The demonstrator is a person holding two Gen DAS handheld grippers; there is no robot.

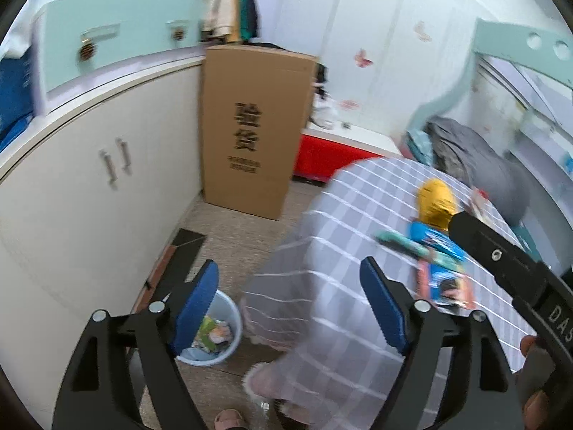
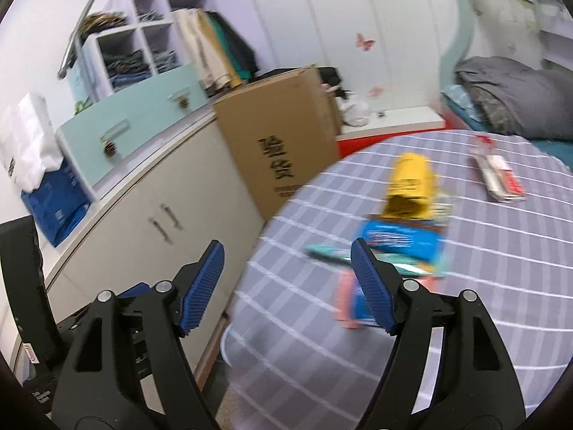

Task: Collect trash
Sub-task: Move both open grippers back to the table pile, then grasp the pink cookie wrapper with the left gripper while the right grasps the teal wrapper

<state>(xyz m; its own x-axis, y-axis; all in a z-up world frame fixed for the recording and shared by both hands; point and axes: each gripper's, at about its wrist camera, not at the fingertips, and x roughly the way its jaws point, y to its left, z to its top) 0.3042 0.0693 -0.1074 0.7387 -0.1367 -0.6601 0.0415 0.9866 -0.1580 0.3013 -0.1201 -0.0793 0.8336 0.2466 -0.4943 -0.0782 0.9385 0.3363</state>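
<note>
Both grippers wide apart, nothing between blue pads: left gripper (image 1: 288, 304), right gripper (image 2: 286, 286). Probably empty on purpose, ready for next pick. Low on the left, on the floor beside the cabinet (image 1: 89, 193): pale blue bin (image 1: 229, 340), some wrappers already inside. Farther right, on the checked tablecloth (image 2: 483, 286): yellow packet (image 2: 410, 186), blue packet (image 2: 401, 242), teal wrapper (image 2: 322, 252), grouped together; red-white wrapper (image 2: 497, 177) apart, far right.
</note>
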